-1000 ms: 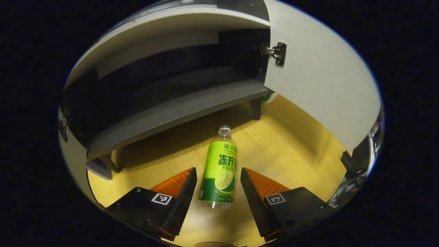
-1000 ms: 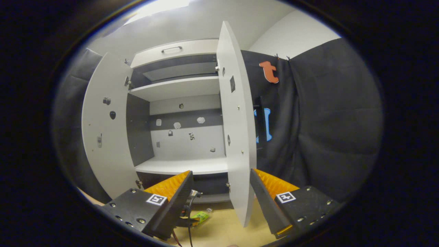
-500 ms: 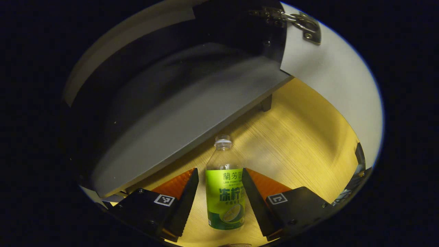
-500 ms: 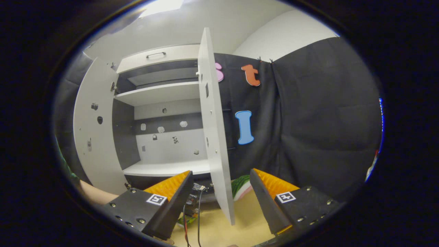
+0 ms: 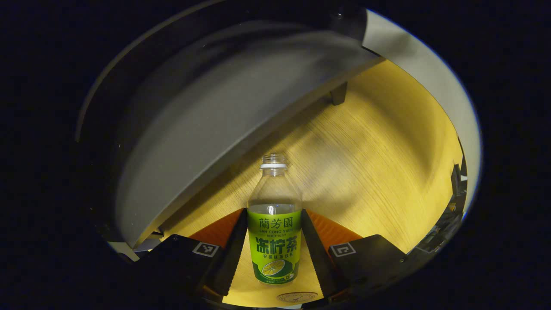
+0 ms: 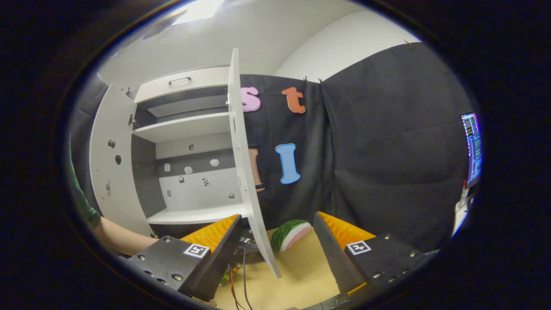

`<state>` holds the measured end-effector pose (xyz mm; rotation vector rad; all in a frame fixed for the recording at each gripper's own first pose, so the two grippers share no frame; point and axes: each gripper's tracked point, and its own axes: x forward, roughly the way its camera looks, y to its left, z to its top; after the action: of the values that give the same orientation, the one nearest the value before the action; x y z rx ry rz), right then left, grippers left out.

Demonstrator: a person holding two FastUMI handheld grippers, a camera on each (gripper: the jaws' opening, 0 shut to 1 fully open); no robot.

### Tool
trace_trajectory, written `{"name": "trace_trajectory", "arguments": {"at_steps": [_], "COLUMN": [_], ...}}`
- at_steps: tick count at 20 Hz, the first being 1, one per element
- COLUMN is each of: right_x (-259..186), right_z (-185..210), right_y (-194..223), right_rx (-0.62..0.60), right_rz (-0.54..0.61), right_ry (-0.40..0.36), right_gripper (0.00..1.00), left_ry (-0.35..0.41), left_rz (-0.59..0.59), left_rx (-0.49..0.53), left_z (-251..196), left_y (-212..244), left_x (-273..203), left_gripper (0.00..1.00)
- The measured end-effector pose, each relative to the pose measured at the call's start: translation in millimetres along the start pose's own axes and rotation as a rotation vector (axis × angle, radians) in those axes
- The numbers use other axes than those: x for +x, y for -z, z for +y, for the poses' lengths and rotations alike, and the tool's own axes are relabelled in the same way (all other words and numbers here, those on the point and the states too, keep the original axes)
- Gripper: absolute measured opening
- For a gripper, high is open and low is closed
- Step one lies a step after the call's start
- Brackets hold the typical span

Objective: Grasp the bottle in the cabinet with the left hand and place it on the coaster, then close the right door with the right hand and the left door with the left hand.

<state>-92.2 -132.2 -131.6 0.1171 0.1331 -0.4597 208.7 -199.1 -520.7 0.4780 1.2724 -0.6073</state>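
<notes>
Bottle [image 5: 274, 228] upright between left gripper [image 5: 274, 254] fingers, jaws closing in but contact unclear.
Coaster [image 5: 297, 296] lies just below the bottle's base; right gripper [image 6: 275, 254], spread wide, faces the right door [image 6: 245, 172].

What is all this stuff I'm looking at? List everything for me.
bottle: one, clear with a green label, no cap, upright between the left tongs over the table
coaster: one, tan, round, on the table just in front of the bottle's base
table: one, yellow wood
cabinet: one, white and grey, both doors open
right door: one, white, swung out edge-on
left door: one, white, swung wide
melon slice: one, green rind, pink flesh, on the table behind the right door
screen: one, lit, far right
arm: one, bare, green sleeve, reaching in low by the left door
left tongs: closed on the bottle
right tongs: open, empty
</notes>
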Motion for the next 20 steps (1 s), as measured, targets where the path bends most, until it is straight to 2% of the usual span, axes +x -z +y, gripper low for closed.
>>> {"name": "trace_trajectory", "arguments": {"at_steps": [3, 7, 9, 12, 14, 17, 20], "right_x": [-10, -25, -33, -41, -40, -45, -50], "right_z": [-7, -9, -9, -8, -8, -7, -4], "right_y": [-2, -8, -8, -5, -2, -8, -3], "right_rx": [0.025, 0.03, 0.036, 0.029, 0.022, 0.042, 0.048], "right_rz": [0.004, -0.003, 0.0, 0.014, 0.026, 0.017, 0.027], "right_ry": [-0.012, -0.064, -0.095, -0.138, -0.144, -0.166, -0.198], "right_gripper": [1.0, 1.0, 1.0, 1.0, 1.0, 1.0, 1.0], "left_ry": [-0.008, 0.066, 0.11, 0.133, 0.113, 0.116, 0.096], "left_rz": [0.049, 0.069, 0.078, 0.167, 0.14, 0.106, -0.046], "left_rx": [-0.032, -0.166, -0.184, -0.201, -0.249, -0.3, -0.331], "left_z": [0, -3, -4, 0, -2, -5, 3], "left_y": [6, 1, 1, 0, -3, 7, 2], "left_x": [-2, -5, -4, 1, 3, 1, -4], "left_gripper": [0.8, 0.74, 0.74, 0.76, 0.78, 0.74, 0.74]}}
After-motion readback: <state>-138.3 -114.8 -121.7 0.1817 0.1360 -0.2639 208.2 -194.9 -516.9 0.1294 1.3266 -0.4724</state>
